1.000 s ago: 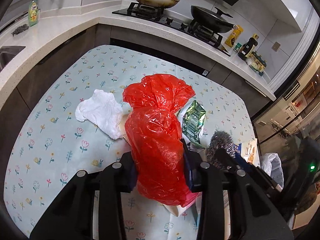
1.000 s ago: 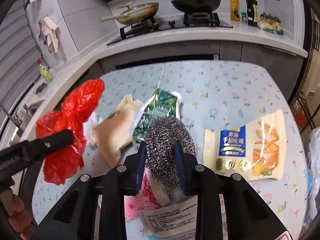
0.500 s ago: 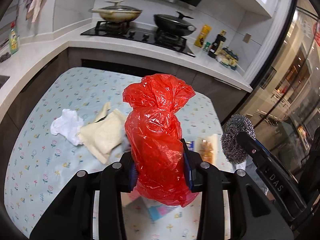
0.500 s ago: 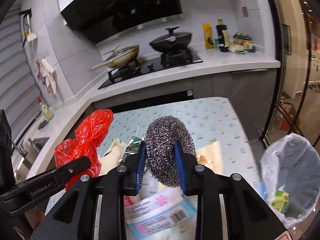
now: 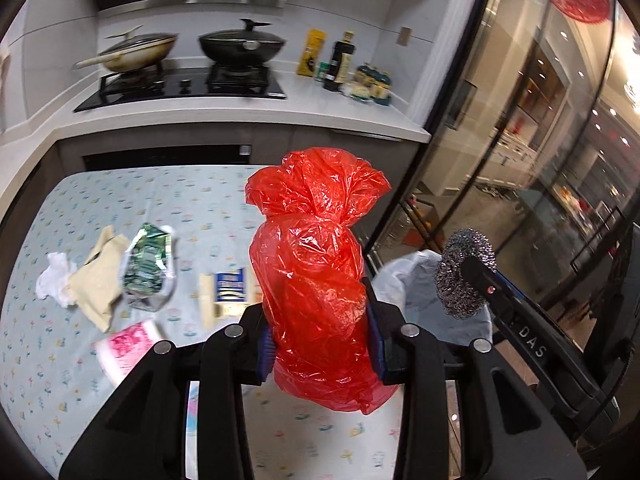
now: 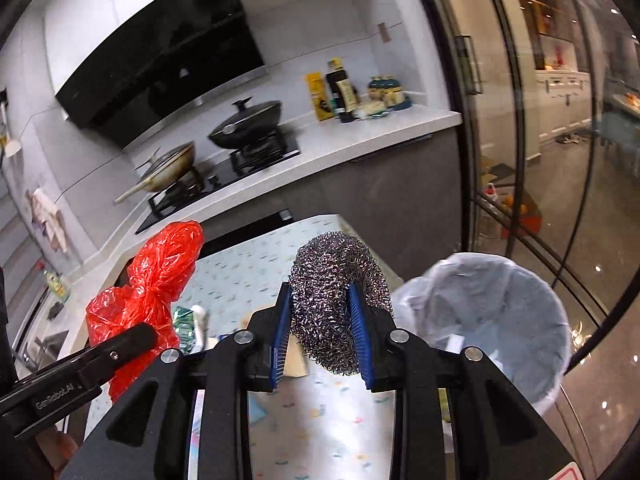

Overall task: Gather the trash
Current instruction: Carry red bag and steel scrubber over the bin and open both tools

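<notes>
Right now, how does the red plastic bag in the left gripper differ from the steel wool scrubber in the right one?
The red plastic bag is a glossy, crinkled film, knotted into a neck; the steel wool scrubber is a dull grey ball of coiled wire. The bag stands tall and sticks out well above and below the left gripper; the scrubber is rounder and more compact in the right gripper. Both are clamped off the table, near the lined trash bin.

The red bag [image 5: 316, 280] was glossy, crinkled thin plastic; the scourer [image 6: 338, 300] was rough, shiny coiled metal wire.
</notes>
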Demonstrator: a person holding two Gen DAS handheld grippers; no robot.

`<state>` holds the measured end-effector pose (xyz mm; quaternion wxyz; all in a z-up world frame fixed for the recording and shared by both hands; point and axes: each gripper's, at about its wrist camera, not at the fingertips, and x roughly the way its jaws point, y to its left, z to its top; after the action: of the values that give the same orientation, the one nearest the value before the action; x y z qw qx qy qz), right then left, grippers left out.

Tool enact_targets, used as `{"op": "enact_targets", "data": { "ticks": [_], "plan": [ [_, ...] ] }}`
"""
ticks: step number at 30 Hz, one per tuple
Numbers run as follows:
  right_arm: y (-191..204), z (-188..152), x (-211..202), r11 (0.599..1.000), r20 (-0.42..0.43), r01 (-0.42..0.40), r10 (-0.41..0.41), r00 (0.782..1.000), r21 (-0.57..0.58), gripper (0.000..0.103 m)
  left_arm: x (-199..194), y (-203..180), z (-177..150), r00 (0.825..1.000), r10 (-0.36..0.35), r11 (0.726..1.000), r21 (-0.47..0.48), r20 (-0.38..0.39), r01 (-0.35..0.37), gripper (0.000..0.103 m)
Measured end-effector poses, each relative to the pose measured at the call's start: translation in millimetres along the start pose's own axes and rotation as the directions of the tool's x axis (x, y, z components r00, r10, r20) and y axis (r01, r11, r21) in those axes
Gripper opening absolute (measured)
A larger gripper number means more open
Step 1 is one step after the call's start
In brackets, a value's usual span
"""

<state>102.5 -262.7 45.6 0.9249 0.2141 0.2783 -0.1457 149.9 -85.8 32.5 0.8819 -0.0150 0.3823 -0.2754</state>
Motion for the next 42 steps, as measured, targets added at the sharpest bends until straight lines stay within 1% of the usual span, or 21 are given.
{"op": "enact_targets", "data": {
  "ticks": [6,10,14,20,27,29,30,31,34,35,37,40,42],
  "plan": [
    [-51.6,0.3,-11.8,0.995,0.011,0.069,-0.070,0.997,0.072,0.027,23.0,-50.6,-2.6,0.998,-0.058,0.996,0.070,-0.038,0.060,0.035],
    [-80.7,-0.2,-16.5,0.988,0.011,0.106,-0.108,0.994,0.112,0.027,41.1,-80.9,-4.8,0.992,-0.098,0.989,0.103,-0.076,0.105,0.035],
    [-102.6,-2.8,-20.2,0.981,0.006,0.137,-0.139,0.990,0.136,0.027,59.3,-107.3,-9.8,0.986,-0.127,0.981,0.135,-0.110,0.142,0.035],
    [-123.4,-5.2,-18.6,0.974,-0.005,0.164,-0.165,0.986,0.159,0.027,85.5,-135.0,-18.3,0.973,-0.149,0.972,0.157,-0.174,0.176,0.036],
    [-135.6,-5.5,-13.0,0.969,-0.017,0.177,-0.177,0.984,0.175,0.027,103.9,-146.2,-21.5,0.967,-0.150,0.968,0.167,-0.207,0.186,0.037],
    [-136.3,-5.0,-11.3,0.968,-0.018,0.179,-0.178,0.984,0.176,0.028,106.9,-146.9,-21.0,0.966,-0.150,0.968,0.168,-0.209,0.187,0.039],
    [-137.0,-4.2,-10.1,0.968,-0.020,0.179,-0.179,0.984,0.177,0.029,107.9,-147.7,-20.7,0.967,-0.147,0.969,0.168,-0.210,0.184,0.043],
    [-136.8,-3.7,-9.2,0.967,-0.019,0.180,-0.180,0.983,0.179,0.031,108.3,-147.6,-20.7,0.966,-0.149,0.969,0.163,-0.211,0.185,0.049],
    [-133.7,-3.3,-8.5,0.967,-0.010,0.175,-0.177,0.984,0.186,0.032,107.9,-143.3,-18.3,0.966,-0.159,0.973,0.137,-0.203,0.188,0.058],
    [-133.7,-3.1,-8.3,0.967,-0.007,0.174,-0.176,0.984,0.187,0.034,107.1,-142.6,-17.4,0.968,-0.156,0.974,0.134,-0.199,0.185,0.060],
    [-133.2,-2.1,-9.4,0.966,0.001,0.172,-0.176,0.984,0.192,0.042,105.9,-139.4,-15.3,0.970,-0.153,0.976,0.128,-0.189,0.179,0.062],
    [-130.9,-0.5,-11.0,0.968,0.012,0.166,-0.171,0.985,0.190,0.046,103.3,-134.8,-11.8,0.973,-0.149,0.978,0.118,-0.178,0.171,0.066],
    [-128.0,0.3,-11.2,0.969,0.016,0.163,-0.169,0.986,0.184,0.047,101.3,-132.5,-10.1,0.975,-0.146,0.980,0.114,-0.168,0.166,0.066]
  ]
}}
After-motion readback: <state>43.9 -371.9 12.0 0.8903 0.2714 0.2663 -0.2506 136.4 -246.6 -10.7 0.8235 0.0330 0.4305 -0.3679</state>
